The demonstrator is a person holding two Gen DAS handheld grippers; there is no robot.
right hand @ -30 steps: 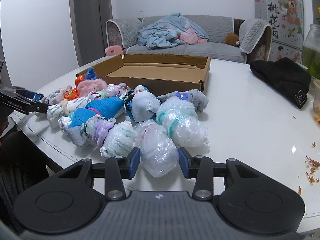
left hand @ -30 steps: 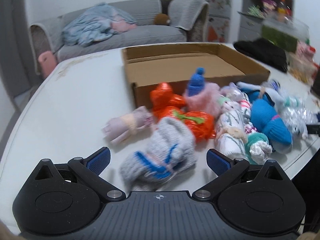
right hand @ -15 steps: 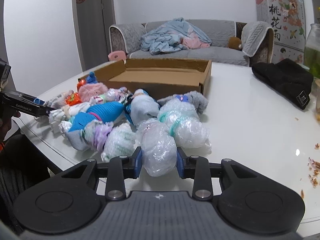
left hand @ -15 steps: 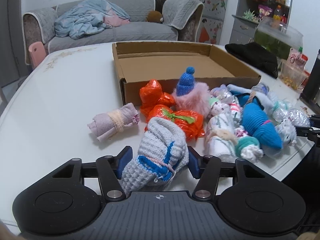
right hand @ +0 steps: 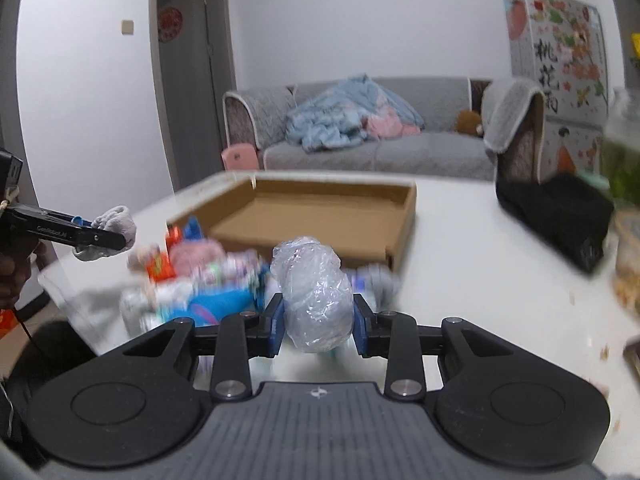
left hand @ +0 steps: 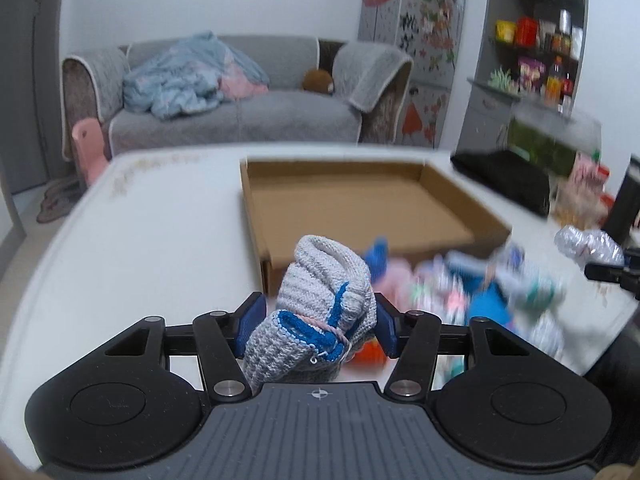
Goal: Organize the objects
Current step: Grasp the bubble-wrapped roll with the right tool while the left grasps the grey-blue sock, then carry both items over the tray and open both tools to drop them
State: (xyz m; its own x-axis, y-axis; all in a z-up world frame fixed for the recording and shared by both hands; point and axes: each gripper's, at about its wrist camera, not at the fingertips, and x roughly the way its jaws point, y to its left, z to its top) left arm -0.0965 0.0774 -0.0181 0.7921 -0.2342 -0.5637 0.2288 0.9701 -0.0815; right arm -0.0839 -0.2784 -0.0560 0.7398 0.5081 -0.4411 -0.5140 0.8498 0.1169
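My left gripper (left hand: 318, 326) is shut on a grey knitted roll with blue trim (left hand: 320, 304) and holds it above the white table, in front of the open cardboard box (left hand: 352, 200). My right gripper (right hand: 318, 326) is shut on a clear plastic-wrapped bundle (right hand: 314, 292), lifted above the pile of rolled socks (right hand: 204, 284). The box (right hand: 320, 208) lies just beyond the pile. The left gripper with its grey roll (right hand: 112, 232) shows at the left of the right wrist view. The pile (left hand: 480, 292) is blurred in the left wrist view.
A black cloth (right hand: 560, 212) lies on the table right of the box. A grey sofa (left hand: 224, 108) stands behind the table, shelves (left hand: 536, 48) at the right. Crumbs and a container (right hand: 628, 272) sit at the table's right edge.
Both grippers have lifted their bundles off the table and moved toward the box. The left closed on the grey roll between one second and half a second ago.
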